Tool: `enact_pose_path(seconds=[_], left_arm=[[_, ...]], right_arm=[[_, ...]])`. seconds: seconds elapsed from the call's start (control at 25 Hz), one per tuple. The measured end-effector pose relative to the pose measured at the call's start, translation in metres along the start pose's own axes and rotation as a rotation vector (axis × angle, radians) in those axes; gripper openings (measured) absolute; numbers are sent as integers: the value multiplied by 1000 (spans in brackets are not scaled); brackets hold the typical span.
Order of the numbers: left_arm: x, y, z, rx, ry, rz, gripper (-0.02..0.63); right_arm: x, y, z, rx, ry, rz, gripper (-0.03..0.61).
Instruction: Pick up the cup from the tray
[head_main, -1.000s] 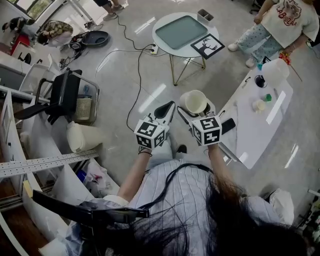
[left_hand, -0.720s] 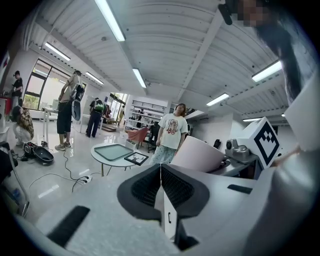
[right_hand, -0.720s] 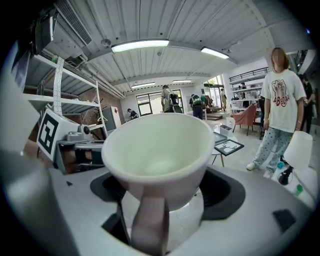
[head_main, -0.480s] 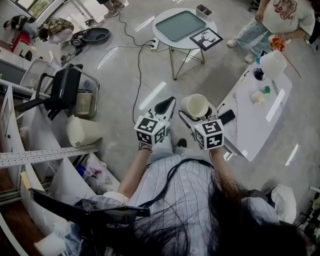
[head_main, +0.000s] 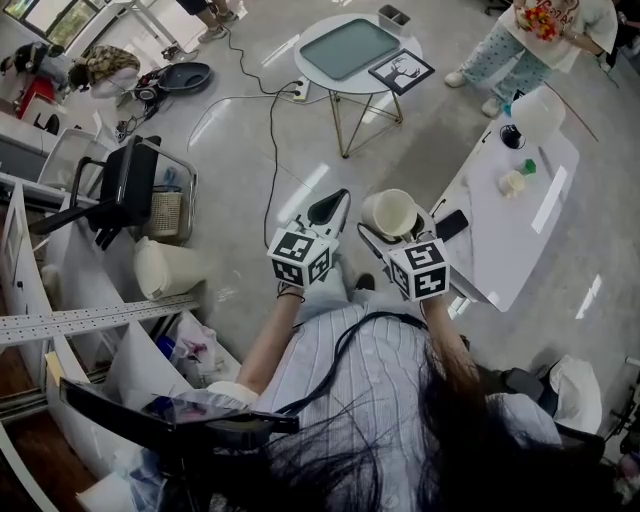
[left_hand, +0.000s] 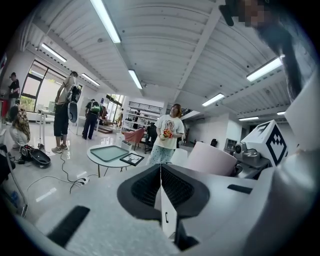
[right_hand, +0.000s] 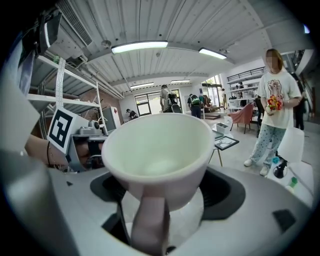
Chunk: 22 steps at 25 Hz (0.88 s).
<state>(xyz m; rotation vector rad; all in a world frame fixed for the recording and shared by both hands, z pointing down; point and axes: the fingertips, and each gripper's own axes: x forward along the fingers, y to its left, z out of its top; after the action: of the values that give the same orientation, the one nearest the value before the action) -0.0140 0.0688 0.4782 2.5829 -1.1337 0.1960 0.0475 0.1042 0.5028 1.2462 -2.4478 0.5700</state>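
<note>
A round table (head_main: 318, 75) with a tray (head_main: 350, 47) stands well ahead. A long white table (head_main: 515, 235) is just beside the right gripper (head_main: 388, 230), and a person (head_main: 535, 35) stands beyond it. This gripper clamps the cup (right_hand: 157, 150) in the air above the floor. The cup is pale, and its handle points back to the gripper. The left gripper (left_hand: 161, 187) has its jaws pressed together.

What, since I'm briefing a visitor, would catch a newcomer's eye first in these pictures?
The pale cup is clamped in the right gripper, held in the air in front of the person. Beside it the left gripper is shut on nothing, and the empty tray lies on a round table further off.
</note>
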Motion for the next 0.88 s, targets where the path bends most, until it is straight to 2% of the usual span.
enact_pose_path(seconds=[0.56, 0.88], left_arm=[[-1, 1, -3, -9, 12, 4, 14], [10, -7, -7, -16, 36, -2, 14]], right_arm=[[5, 3, 0, -5, 16, 14, 418], [-3, -11, 0, 8, 23, -4, 417]])
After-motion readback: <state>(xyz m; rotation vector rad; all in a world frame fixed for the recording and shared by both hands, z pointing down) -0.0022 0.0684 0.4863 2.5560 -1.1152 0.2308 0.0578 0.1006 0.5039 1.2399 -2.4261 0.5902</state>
